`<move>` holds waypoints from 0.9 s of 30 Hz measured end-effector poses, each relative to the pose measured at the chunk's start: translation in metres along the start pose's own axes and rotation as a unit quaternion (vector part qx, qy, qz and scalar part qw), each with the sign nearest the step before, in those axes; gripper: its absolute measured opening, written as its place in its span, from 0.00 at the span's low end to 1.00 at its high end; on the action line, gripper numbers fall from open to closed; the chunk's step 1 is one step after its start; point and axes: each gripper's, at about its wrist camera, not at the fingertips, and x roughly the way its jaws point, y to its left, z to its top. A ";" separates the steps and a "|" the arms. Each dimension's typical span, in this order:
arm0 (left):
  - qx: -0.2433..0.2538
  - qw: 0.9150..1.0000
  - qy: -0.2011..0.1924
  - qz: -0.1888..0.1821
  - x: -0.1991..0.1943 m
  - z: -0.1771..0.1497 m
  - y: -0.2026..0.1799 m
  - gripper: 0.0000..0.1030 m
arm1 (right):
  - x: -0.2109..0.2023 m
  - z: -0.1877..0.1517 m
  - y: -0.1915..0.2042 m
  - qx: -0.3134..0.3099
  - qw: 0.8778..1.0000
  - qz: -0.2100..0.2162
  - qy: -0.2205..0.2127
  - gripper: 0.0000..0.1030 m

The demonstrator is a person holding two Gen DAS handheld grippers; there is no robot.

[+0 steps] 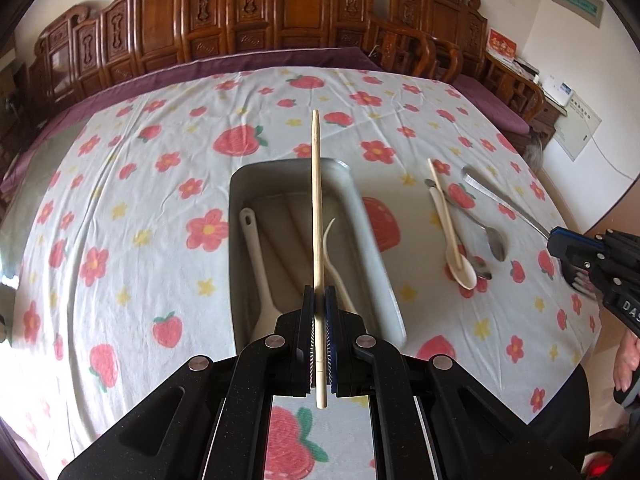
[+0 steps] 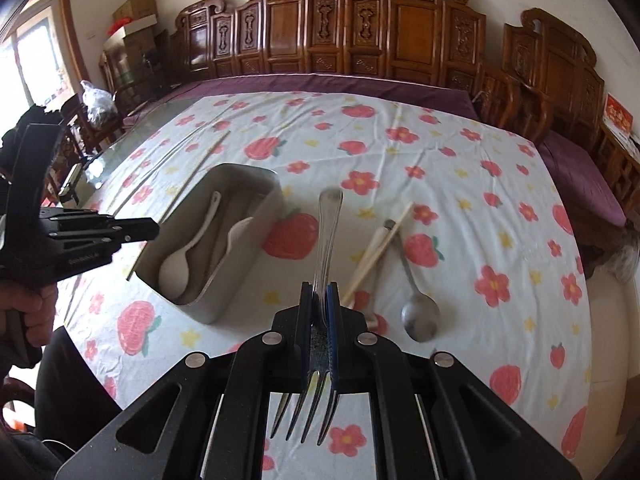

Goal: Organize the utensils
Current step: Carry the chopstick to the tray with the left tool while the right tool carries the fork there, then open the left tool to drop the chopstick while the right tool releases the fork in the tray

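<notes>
My left gripper [image 1: 319,296] is shut on a wooden chopstick [image 1: 316,200], which points forward above the grey metal tray [image 1: 384,264]. In the tray lie a white spoon [image 1: 256,256] and another pale curved utensil [image 1: 332,248]. My right gripper [image 2: 319,292] is shut on a metal fork [image 2: 329,220], tines toward the camera, lifted above the cloth right of the tray [image 2: 256,216]. The right wrist view shows the left gripper [image 2: 154,229] at the tray's left side. Right of the tray, a cream spoon [image 1: 450,232], a loose chopstick [image 2: 380,252] and a metal spoon [image 2: 418,316] lie on the cloth.
A strawberry-and-flower cloth [image 1: 160,240] covers the table. Carved wooden chairs [image 2: 400,32] with purple cushions [image 2: 576,168] line the far side and right. A person's hand [image 2: 36,312] grips the left tool's handle at the near left edge.
</notes>
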 end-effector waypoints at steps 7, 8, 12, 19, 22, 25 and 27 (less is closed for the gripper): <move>-0.006 1.000 0.015 -0.004 0.019 -0.004 0.012 0.04 | 0.014 0.014 0.033 -0.028 1.000 0.000 0.003 0.08; -0.007 1.000 0.016 -0.006 0.021 -0.004 0.013 0.04 | 0.017 0.015 0.037 -0.030 1.000 0.002 0.007 0.08; -0.013 1.000 0.022 -0.005 0.029 -0.003 0.018 0.04 | 0.022 0.024 0.050 -0.043 0.999 0.004 0.009 0.08; -0.027 1.000 0.010 -0.005 0.023 -0.003 0.030 0.05 | 0.029 0.040 0.065 -0.049 0.999 0.012 0.008 0.08; -0.029 1.000 -0.003 -0.002 0.010 -0.005 0.035 0.06 | 0.037 0.046 0.072 -0.048 0.999 0.020 0.011 0.08; -0.035 0.999 -0.014 0.002 -0.002 -0.007 0.045 0.07 | 0.052 0.052 0.077 -0.037 0.999 0.033 0.018 0.08; -0.037 0.999 -0.020 0.007 -0.010 -0.008 0.052 0.11 | 0.061 0.056 0.082 -0.030 0.998 0.043 0.024 0.08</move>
